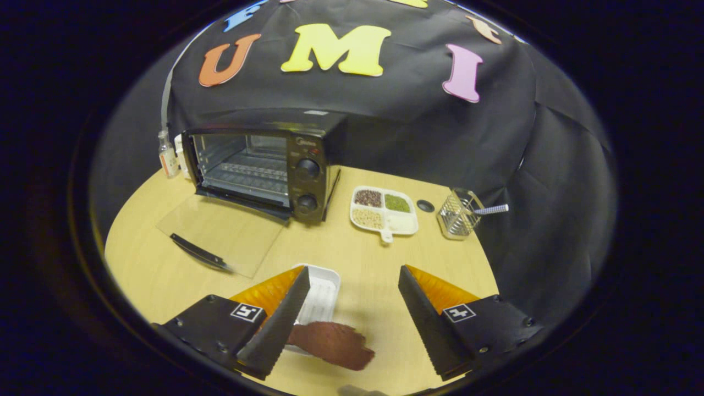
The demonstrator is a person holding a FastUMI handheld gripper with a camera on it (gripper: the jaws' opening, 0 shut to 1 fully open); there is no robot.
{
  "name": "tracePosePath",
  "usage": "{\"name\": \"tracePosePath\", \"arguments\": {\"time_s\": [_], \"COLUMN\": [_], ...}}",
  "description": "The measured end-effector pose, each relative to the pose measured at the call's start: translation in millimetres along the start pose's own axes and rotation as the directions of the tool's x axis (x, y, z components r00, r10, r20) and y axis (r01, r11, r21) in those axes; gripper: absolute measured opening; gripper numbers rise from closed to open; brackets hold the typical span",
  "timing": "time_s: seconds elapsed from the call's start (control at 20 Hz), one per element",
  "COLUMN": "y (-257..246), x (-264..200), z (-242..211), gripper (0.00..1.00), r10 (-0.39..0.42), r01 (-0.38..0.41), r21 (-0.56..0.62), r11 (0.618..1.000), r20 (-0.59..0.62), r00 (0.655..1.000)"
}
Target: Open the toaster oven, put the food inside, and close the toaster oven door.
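Here, toaster oven (264, 168) open, logo seemingly unreadable; hand-held gripper (352, 286) spread

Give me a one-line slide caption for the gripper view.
Open gripper above the brown food beside a white tray; toaster oven door down.

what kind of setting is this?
Likely a staged recording booth set up as a kitchen: black cloth wall, a toaster oven with its door down, a divided snack dish. The claw is open.
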State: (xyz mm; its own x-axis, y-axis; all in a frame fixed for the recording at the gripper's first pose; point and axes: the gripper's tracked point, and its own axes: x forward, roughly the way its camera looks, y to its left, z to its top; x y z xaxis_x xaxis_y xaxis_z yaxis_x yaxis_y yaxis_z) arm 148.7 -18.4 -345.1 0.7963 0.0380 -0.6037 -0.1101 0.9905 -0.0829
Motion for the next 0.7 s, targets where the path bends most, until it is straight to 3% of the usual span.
{"name": "tracePosePath", "arguments": {"time_s": [0.2, 0.35, 0.45, 0.7], "y": [-4, 4, 6, 23], "x": [-1, -1, -1, -7], "z": [-37, -61, -71, -79], "gripper": [1.00, 1.00, 0.95, 0.59], "r10": [0.141, 0.256, 0.326, 0.527], "r01": [-0.139, -0.248, -0.304, -0.439], "r21": [0.022, 0.071, 0.135, 0.347], "r11": [0.990, 0.966, 0.943, 0.829], "r20": [-0.085, -0.162, -0.191, -0.221], "r00": [0.986, 0.953, 0.926, 0.821]}}
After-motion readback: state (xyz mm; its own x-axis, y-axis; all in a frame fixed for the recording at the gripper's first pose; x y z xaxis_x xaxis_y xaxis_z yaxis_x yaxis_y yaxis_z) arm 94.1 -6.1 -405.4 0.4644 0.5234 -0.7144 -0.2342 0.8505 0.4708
